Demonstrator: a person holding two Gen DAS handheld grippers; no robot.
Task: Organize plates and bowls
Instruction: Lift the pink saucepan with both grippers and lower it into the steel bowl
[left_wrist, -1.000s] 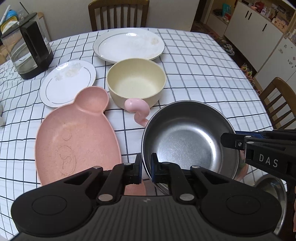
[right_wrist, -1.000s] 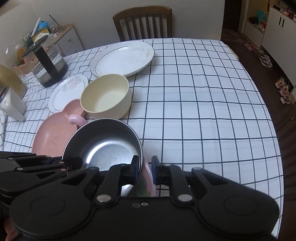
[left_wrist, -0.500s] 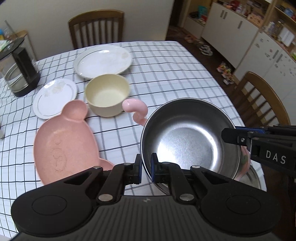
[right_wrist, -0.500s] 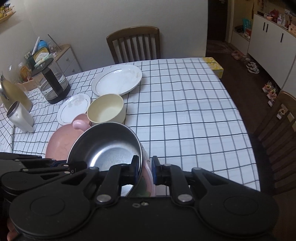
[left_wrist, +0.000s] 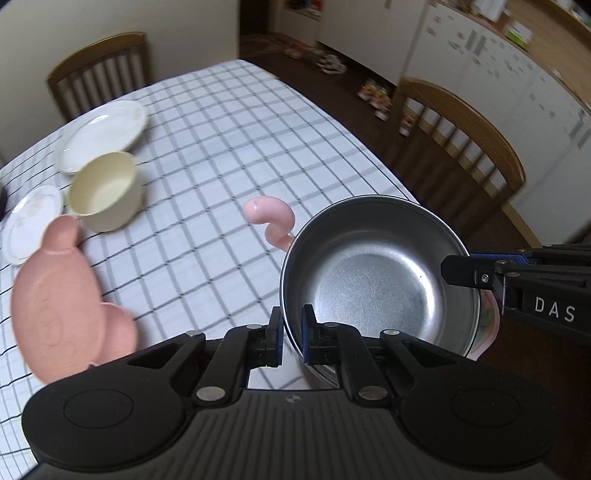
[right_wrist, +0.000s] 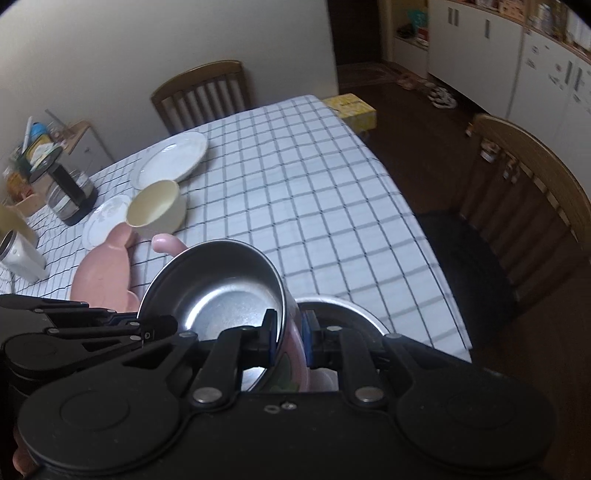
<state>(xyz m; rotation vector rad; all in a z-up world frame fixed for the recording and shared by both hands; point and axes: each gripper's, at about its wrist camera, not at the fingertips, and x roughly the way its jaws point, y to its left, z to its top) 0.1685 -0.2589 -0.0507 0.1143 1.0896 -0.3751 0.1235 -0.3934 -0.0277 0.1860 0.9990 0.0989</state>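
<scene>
Above checked table (left_wrist: 207, 192): left hand-held gripper (left_wrist: 292, 334) and right hand-held gripper (right_wrist: 289, 341) both clamp steel bowl (left_wrist: 373, 280) rim.

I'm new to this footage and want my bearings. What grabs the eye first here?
The steel bowl with the pink curled handle, held above the near table edge: the left gripper pinches its near rim, the right gripper its other side. Further left on the checked tablecloth lie a pink bear-shaped plate and a cream bowl.

Brushed, shiny steel bowl (left_wrist: 376, 280); matt speckled pink plastic plate (left_wrist: 59, 302); glossy white china plate (right_wrist: 171, 162); checked cloth tablecloth (left_wrist: 214, 155); varnished wooden chair (right_wrist: 535, 192).
</scene>
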